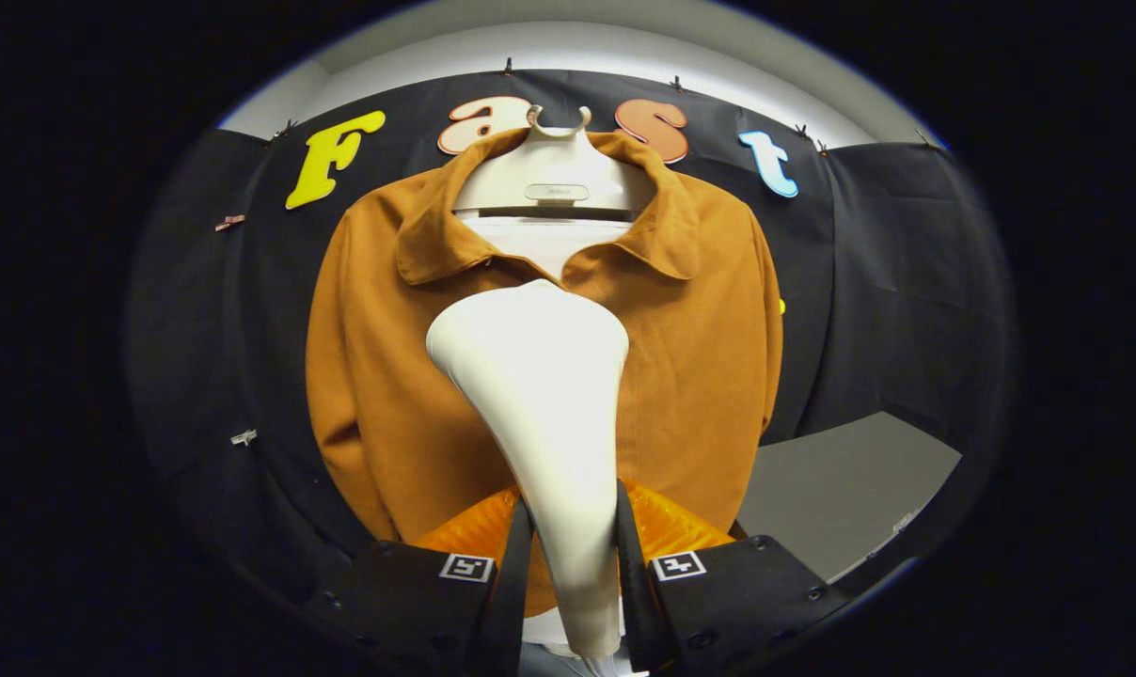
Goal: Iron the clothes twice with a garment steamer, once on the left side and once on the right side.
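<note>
While the tongs (573, 555) sit closed around the narrow handle of the garment steamer (544, 395), both fingers (510, 574) press against that handle from either side, so the white body rises from between them and widens into a broad, rounded head just ahead. The head stands upright in front of the chest of an orange-brown jacket (690, 376), covering the middle of the placket below the collar; whether the head touches the cloth cannot be told. The jacket hangs open-collared on a pale hanger form (554, 174), with a white inner layer (540, 240) showing in the neck opening. Its sleeves fall down both sides, and the hem reaches to the fingers. Beyond the jacket hangs the black cloth wall of the booth (907, 282), held by small clips. To the right of the jacket, lower down, lies a grey surface (841, 489), with nothing resting on the part in view.
</note>
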{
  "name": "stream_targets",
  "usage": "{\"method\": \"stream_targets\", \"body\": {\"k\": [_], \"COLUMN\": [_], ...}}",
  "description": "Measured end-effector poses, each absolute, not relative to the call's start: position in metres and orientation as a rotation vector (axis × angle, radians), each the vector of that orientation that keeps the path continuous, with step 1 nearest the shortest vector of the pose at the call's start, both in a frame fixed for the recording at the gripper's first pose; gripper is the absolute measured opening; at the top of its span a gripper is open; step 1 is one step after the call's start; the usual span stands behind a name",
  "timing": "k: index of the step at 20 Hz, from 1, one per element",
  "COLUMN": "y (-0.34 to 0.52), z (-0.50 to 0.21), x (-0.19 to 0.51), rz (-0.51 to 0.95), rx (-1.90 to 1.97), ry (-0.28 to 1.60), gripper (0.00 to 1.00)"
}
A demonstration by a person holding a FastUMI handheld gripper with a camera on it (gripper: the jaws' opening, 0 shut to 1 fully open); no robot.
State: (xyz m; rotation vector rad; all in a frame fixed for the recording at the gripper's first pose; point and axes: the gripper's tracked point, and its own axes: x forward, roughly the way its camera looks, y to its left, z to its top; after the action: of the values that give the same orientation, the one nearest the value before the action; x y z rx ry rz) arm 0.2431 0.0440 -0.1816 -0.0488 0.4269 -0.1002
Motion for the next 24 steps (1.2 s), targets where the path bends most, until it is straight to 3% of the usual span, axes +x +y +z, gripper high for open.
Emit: {"method": "stream_targets", "body": {"k": [6, 24], "y": [0.078, 0.083], "z": [-0.202, -0.297], "x": [0.258, 0.274], "rz": [-0.019, -0.029], "rx": [-0.056, -0.054], "ry": [0.466, 0.671], "gripper": [0.46, 0.47]}}
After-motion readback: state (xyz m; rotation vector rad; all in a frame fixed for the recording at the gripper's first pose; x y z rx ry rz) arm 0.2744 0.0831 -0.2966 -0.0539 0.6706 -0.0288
